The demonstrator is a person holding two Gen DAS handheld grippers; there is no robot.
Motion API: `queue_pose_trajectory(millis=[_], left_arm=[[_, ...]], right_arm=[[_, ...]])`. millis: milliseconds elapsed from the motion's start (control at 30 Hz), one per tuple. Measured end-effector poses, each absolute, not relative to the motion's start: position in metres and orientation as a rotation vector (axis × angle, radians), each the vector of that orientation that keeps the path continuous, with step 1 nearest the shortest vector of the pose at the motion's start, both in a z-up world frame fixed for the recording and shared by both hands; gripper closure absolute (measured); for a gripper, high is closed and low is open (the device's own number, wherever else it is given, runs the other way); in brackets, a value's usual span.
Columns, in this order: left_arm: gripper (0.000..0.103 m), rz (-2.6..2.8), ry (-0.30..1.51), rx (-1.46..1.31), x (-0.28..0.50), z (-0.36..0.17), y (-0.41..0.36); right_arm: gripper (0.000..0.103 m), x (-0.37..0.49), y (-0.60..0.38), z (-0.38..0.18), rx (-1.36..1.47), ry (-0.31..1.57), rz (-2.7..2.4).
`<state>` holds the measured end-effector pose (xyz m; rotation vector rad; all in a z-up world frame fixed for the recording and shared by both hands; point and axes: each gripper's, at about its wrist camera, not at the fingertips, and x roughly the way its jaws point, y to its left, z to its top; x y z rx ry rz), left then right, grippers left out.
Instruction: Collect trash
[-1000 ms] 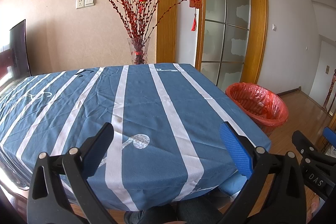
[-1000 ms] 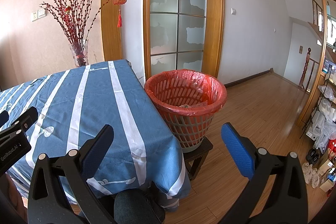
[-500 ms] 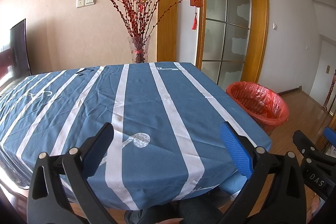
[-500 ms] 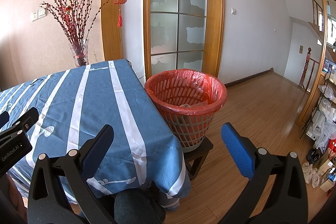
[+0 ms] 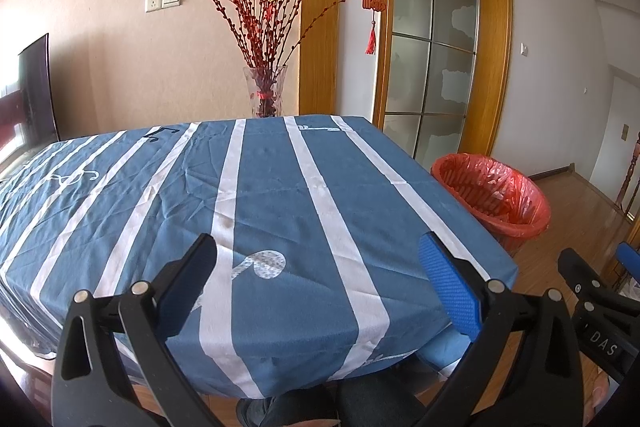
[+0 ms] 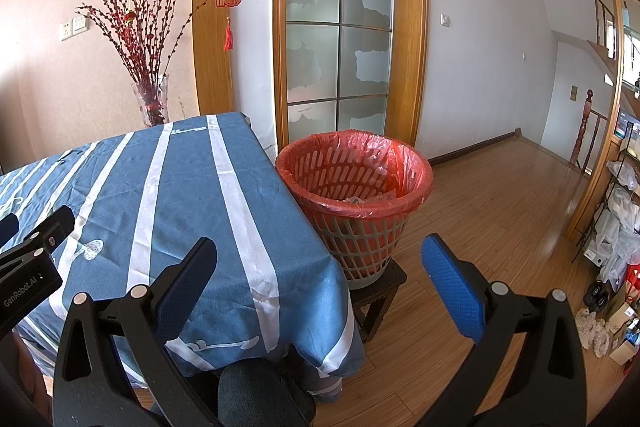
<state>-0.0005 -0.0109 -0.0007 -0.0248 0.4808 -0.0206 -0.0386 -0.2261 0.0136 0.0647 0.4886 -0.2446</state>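
A grey lattice trash basket (image 6: 356,183) lined with a red plastic bag stands on a low dark stool beside the table's right edge; it also shows in the left wrist view (image 5: 494,193). Some crumpled trash lies at its bottom. My left gripper (image 5: 316,267) is open and empty above the near edge of the blue striped tablecloth (image 5: 260,187). My right gripper (image 6: 318,267) is open and empty, held over the table's near right corner, in front of the basket. No loose trash shows on the tablecloth.
A glass vase of red branches (image 5: 266,99) stands behind the table's far edge. A glass door with wooden frame (image 6: 340,39) is behind the basket. Wooden floor (image 6: 500,207) stretches right. Shelves with bags (image 6: 620,227) stand at far right. A dark chair back (image 5: 36,87) is at left.
Both grippers have drifted slightly, so the table and basket sit a little differently in view. Both stay open and empty.
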Motion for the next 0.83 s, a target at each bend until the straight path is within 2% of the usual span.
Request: queue_pose_trajectory(millis=[833], left_arm=[[0.004,-0.022,0.494,-0.023,0.0025,0.0,-0.0104]], right_arm=[[0.002,-0.0395,-0.2263,0.0135,0.064,0.491,-0.244]])
